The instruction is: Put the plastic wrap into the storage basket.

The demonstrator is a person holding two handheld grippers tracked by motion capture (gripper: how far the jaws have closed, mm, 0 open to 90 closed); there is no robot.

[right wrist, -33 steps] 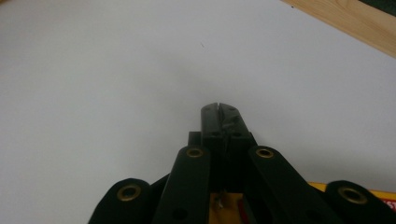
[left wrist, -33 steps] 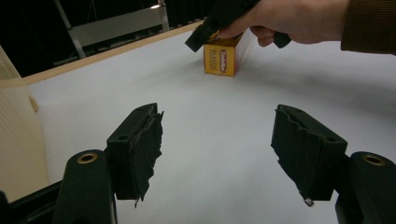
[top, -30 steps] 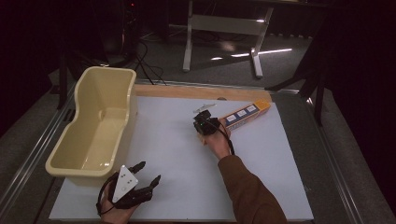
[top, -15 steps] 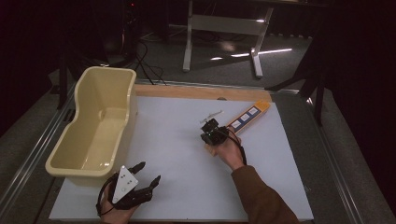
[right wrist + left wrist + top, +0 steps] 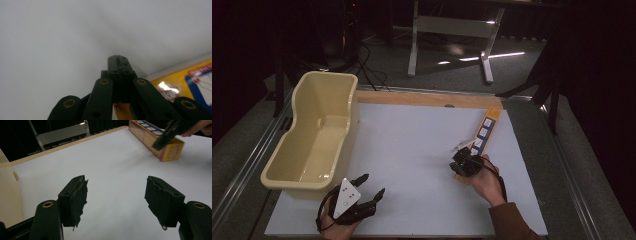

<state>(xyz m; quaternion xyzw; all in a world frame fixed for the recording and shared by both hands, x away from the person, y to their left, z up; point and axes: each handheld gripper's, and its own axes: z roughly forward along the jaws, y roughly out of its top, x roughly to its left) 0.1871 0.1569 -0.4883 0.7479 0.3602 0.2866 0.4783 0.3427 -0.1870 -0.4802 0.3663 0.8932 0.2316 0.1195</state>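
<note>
Box (image 5: pixel 483 132) by your right gripper (image 5: pixel 460 163), toward the right edge of the white board (image 5: pixel 412 150).

The long yellow box with blue-and-white panels lies flat on the board, running from near the far right corner in toward the middle. Your right gripper sits at the box's near end with its jaws pressed together on nothing; in the right gripper view the closed tips (image 5: pixel 117 60) hang over bare board just beside the box (image 5: pixel 190 82). Your left gripper (image 5: pixel 362 192) rests near the board's near left corner, jaws spread wide and empty. The cream tub (image 5: pixel 312 145) stands along the left edge.
</note>
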